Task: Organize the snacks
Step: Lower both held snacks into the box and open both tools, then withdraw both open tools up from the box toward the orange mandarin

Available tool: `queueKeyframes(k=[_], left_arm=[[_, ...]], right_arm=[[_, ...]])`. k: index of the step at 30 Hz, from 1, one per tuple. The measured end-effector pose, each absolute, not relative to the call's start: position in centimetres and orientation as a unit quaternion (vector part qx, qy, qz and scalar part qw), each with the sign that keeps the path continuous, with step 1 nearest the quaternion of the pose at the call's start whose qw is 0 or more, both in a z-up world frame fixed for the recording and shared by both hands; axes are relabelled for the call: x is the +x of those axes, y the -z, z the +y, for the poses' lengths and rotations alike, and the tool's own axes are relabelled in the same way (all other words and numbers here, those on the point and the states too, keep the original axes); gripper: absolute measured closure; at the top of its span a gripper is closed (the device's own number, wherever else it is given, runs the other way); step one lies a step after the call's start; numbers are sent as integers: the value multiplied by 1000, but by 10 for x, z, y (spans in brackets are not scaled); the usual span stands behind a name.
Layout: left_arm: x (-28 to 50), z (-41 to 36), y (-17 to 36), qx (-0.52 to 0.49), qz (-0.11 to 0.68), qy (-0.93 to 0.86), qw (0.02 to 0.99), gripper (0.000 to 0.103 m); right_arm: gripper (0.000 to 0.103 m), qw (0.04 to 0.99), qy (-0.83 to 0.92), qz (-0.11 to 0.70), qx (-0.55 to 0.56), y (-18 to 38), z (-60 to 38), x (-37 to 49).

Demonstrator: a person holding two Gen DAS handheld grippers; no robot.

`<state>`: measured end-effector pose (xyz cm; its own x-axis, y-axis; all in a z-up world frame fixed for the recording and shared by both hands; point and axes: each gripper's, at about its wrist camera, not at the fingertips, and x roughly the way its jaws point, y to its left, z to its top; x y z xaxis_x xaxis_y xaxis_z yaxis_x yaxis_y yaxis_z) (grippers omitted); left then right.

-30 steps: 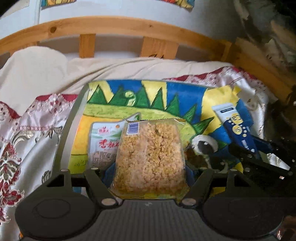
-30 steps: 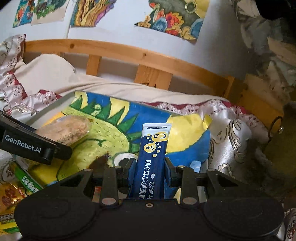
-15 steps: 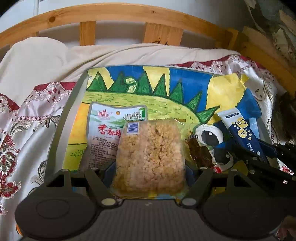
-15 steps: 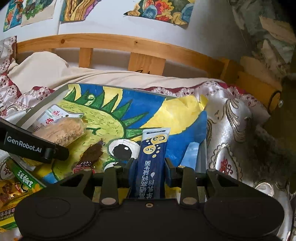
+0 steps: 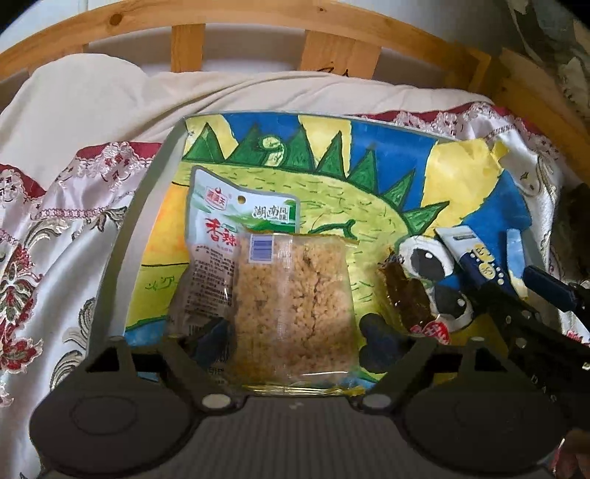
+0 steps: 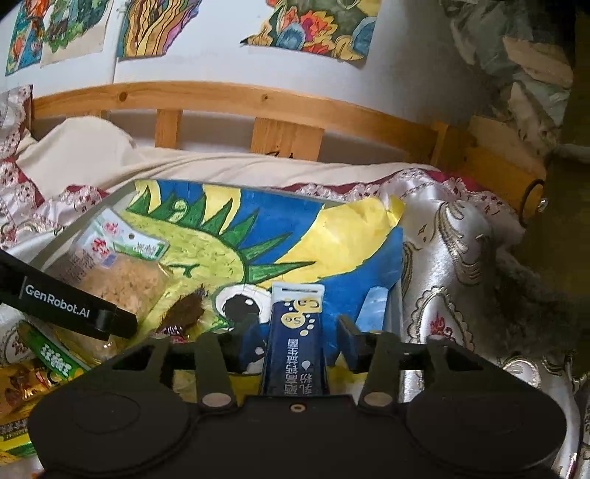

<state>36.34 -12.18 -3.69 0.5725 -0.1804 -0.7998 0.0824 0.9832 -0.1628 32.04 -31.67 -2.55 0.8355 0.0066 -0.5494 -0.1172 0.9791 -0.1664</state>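
Note:
A clear pack of puffed rice cake (image 5: 295, 309) lies on the grey tray (image 5: 147, 221), which is lined with a dinosaur painting. It overlaps a white and green snack packet (image 5: 221, 235). My left gripper (image 5: 297, 341) straddles the rice cake; its jaws are opening and the pads stand off the pack. A dark blue sachet (image 6: 297, 339) lies at the tray's right end (image 6: 394, 306) between the fingers of my right gripper (image 6: 298, 344). Those jaws are also opening, with a gap on each side. A dark brown snack (image 5: 405, 298) lies between the two packs.
A wooden bed rail (image 5: 332, 55) and cream bedding (image 5: 92, 110) run behind the tray. Patterned satin cloth (image 6: 461, 258) surrounds it. Green and yellow snack packets (image 6: 51, 357) lie off the tray's left end. Paintings (image 6: 313, 25) hang on the wall.
Both pairs of jaws have spread away from their packs. The rice cake and the blue sachet have come down onto the tray lining, and more of the white and green packet shows.

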Motion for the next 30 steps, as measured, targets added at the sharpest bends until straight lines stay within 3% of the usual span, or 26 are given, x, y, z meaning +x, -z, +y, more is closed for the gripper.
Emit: queueKeyframes(k=[11,13,22,30], left_arm=[[321,-98,-10,-74,367,62,925,3],[310,-93,-20,-64,348,62,933,2],[238,-66,-56,-48,261,61,962,1],[165,-38,-62,-53,238,48,969,1]], right_arm=[[6,973,-34,211,-84,-17,-317,277],[2,978,-35,191,-78,-27,-315,263],[1,985,-54,146,-72,-61,-298,199],[1,986,-78,130,-65,-71,-274,128]])
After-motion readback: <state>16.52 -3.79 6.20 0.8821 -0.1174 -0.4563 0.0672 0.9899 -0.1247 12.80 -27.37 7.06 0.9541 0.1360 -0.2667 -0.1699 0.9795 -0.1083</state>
